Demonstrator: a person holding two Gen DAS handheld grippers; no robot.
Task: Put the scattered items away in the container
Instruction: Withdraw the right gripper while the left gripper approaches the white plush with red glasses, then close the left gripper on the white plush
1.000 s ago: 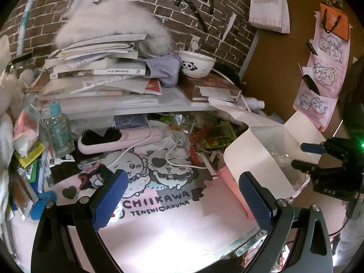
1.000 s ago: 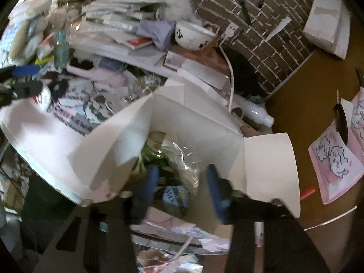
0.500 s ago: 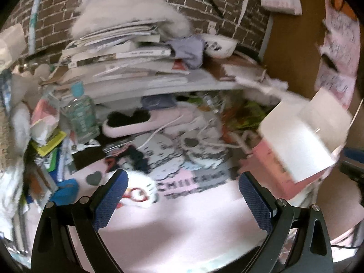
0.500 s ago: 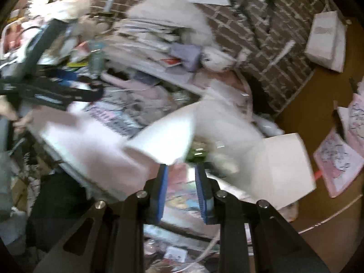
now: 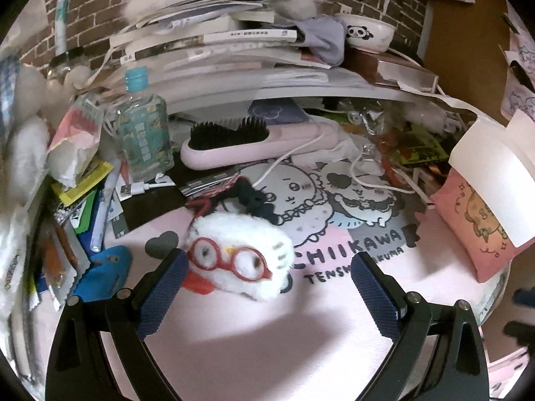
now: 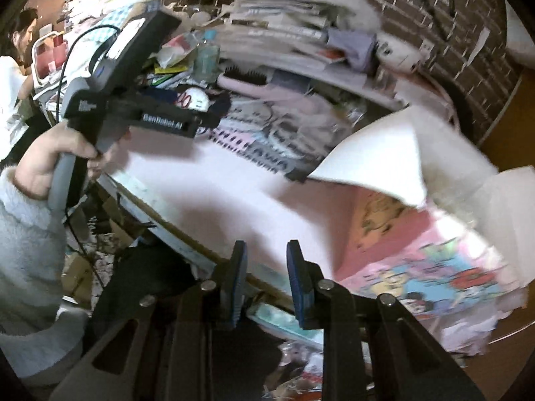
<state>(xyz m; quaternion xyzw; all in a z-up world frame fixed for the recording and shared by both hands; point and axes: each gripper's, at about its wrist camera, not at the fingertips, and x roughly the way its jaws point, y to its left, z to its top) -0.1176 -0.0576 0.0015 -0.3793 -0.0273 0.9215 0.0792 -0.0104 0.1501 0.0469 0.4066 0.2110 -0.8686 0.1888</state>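
A white plush toy with red glasses [image 5: 240,260] lies on the pink mat [image 5: 334,317], between the fingers of my open left gripper [image 5: 267,284] and closer to the left pad; I cannot tell whether that pad touches it. The pink cartoon box [image 5: 474,230] with white flaps stands open at the mat's right. In the right wrist view, my right gripper [image 6: 267,277] hovers by the table's front edge, beside the box [image 6: 418,267], its jaws nearly together with nothing between them. The left gripper [image 6: 204,113] and the toy [image 6: 194,98] show far left there.
A pink hairbrush [image 5: 254,140], a clear bottle [image 5: 143,127], white cables [image 5: 367,180] and wrappers [image 5: 411,147] crowd the mat's back. Stacked books [image 5: 234,43] and a panda bowl [image 5: 366,33] sit on a shelf above. A hand [image 6: 67,157] holds the left gripper; another person [image 6: 18,40] stands far left.
My left gripper swung left and came down around the plush toy. My right gripper pulled back out of the box toward the table's edge, and its jaws narrowed.
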